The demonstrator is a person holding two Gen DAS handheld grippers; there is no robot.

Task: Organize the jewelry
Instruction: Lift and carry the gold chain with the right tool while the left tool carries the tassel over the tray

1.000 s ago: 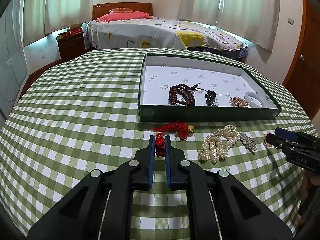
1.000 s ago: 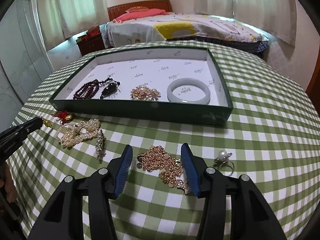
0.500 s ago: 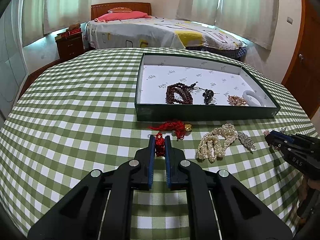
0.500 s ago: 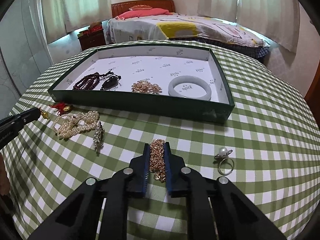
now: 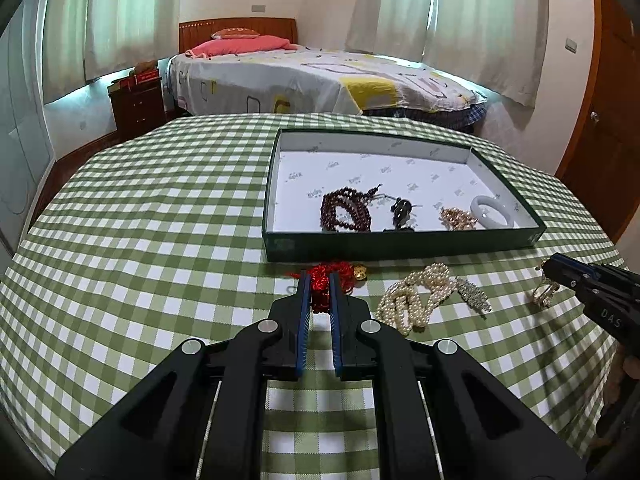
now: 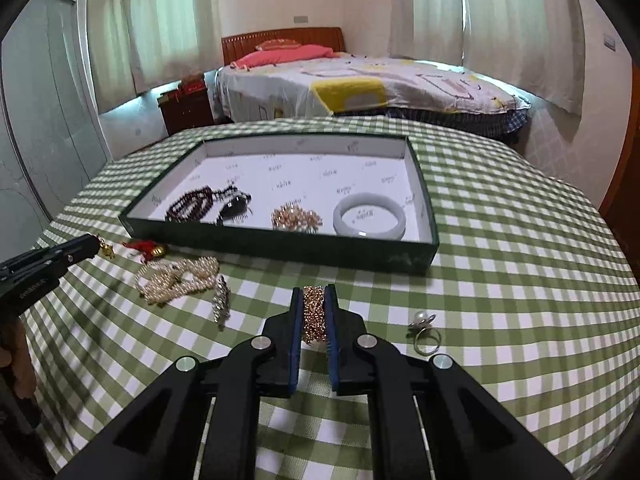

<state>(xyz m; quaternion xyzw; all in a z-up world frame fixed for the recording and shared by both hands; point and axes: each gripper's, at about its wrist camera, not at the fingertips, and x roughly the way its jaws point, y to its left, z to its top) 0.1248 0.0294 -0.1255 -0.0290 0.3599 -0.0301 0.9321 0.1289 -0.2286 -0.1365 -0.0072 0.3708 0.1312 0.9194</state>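
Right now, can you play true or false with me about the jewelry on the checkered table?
1. The right gripper is shut on the gold chain. True.
2. The left gripper holds pearls. False: it grips the red tassel charm.
3. The white bangle lies in the green tray. True.
4. The pearl ring is inside the tray. False: it lies on the tablecloth.
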